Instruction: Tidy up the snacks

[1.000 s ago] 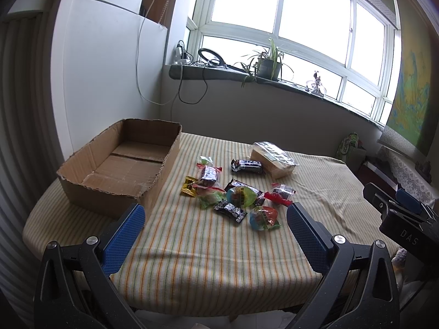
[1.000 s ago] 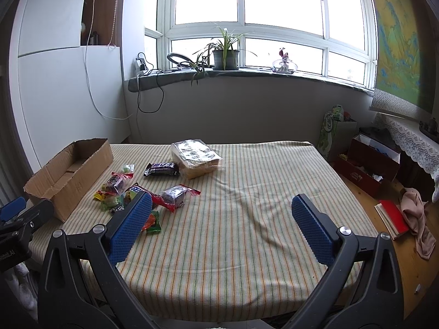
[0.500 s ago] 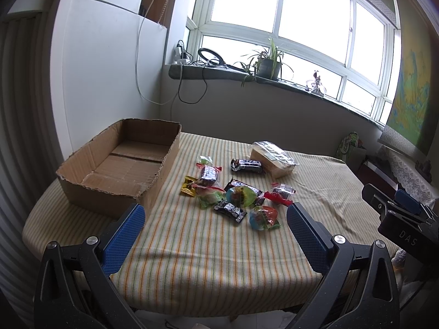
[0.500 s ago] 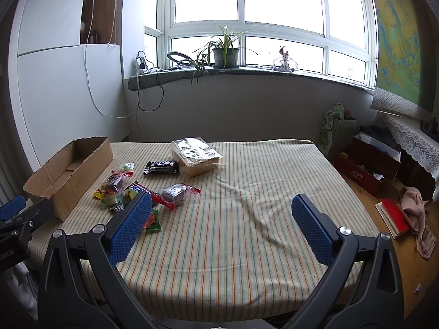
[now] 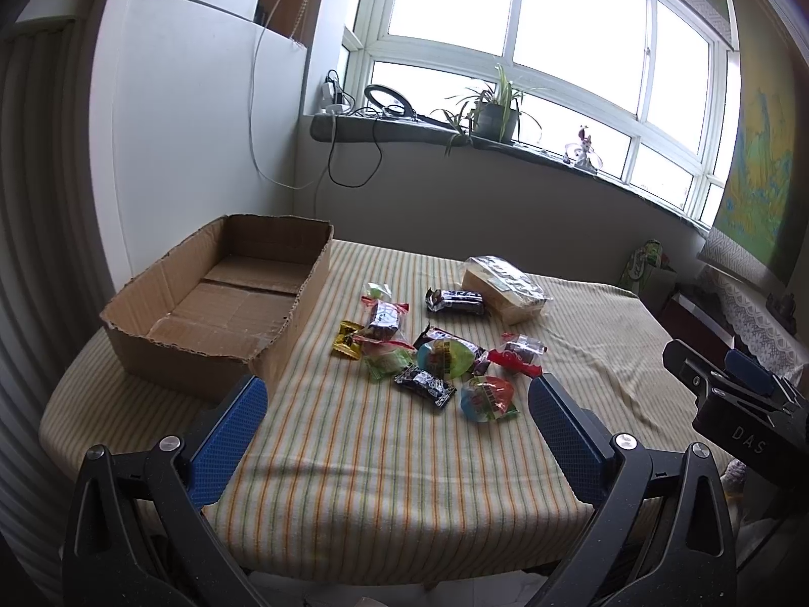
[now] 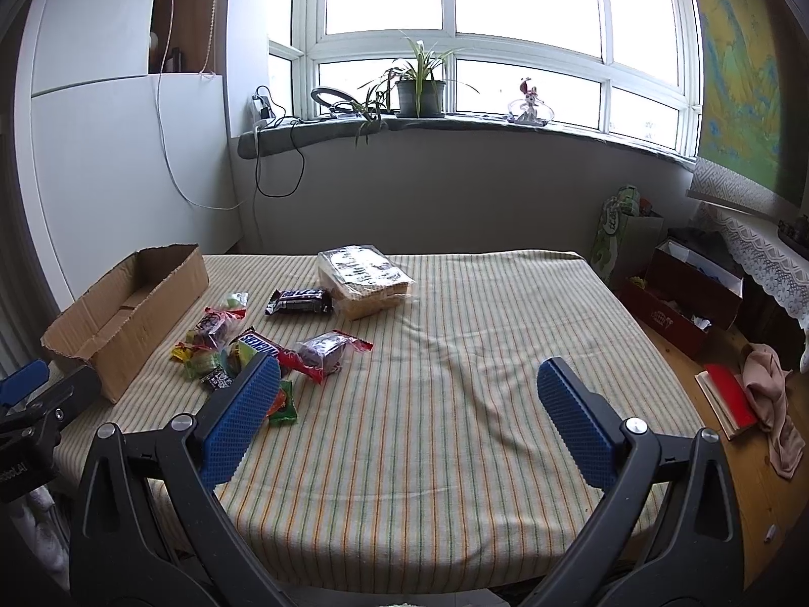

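Nothing has shifted noticeably since the earlier frames. Both the left gripper (image 5: 397, 422) and right gripper (image 6: 407, 415) hover with jaws wide, holding nothing. Just ahead of the left gripper lies the snack pile (image 5: 435, 354), the nearest wrapper (image 5: 424, 384) slanting across its jaws; the cardboard box (image 5: 222, 298) sits ahead-left. Left looks nearer.

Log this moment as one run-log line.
stage: pre-grasp | left gripper: open | right gripper: open | snacks: loose on table | cardboard box: holds no snacks
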A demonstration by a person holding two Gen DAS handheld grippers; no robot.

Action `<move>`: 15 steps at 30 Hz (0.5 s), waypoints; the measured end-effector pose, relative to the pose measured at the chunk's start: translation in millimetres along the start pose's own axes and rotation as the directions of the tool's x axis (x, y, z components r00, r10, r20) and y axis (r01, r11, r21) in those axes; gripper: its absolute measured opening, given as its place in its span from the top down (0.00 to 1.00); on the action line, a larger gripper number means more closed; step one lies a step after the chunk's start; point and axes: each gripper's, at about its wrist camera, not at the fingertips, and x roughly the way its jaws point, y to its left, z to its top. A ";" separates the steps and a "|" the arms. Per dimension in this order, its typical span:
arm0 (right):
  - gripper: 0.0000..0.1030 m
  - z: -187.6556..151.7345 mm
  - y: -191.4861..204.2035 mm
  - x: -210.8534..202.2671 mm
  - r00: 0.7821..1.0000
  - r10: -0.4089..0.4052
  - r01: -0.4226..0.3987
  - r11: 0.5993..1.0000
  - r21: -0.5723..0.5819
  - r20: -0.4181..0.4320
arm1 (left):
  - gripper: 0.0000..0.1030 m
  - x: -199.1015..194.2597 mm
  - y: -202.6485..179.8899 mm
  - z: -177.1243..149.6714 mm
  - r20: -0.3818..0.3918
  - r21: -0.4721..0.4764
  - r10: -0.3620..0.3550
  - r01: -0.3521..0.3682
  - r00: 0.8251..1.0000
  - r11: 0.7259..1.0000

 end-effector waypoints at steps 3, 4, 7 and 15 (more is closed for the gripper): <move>0.00 -2.4 -1.2 6.0 1.000 0.018 -0.018 1.000 -0.002 -0.022 | 0.01 6.0 -1.5 -1.6 -0.020 0.003 0.006 -0.006 1.000 1.000; 0.00 -0.8 -1.9 7.4 0.999 0.021 -0.021 1.000 -0.004 -0.029 | 0.01 9.0 -2.3 -2.0 -0.029 0.004 0.010 -0.010 1.000 1.000; 0.00 2.4 0.0 15.6 0.998 0.025 -0.026 0.999 -0.023 -0.055 | 0.01 17.3 -6.6 -2.4 -0.061 0.030 0.038 -0.036 0.997 0.999; 0.00 2.6 1.3 36.8 0.988 0.056 -0.067 0.996 -0.067 -0.143 | 0.04 37.7 -15.0 -5.0 -0.144 0.092 0.083 -0.070 0.986 0.993</move>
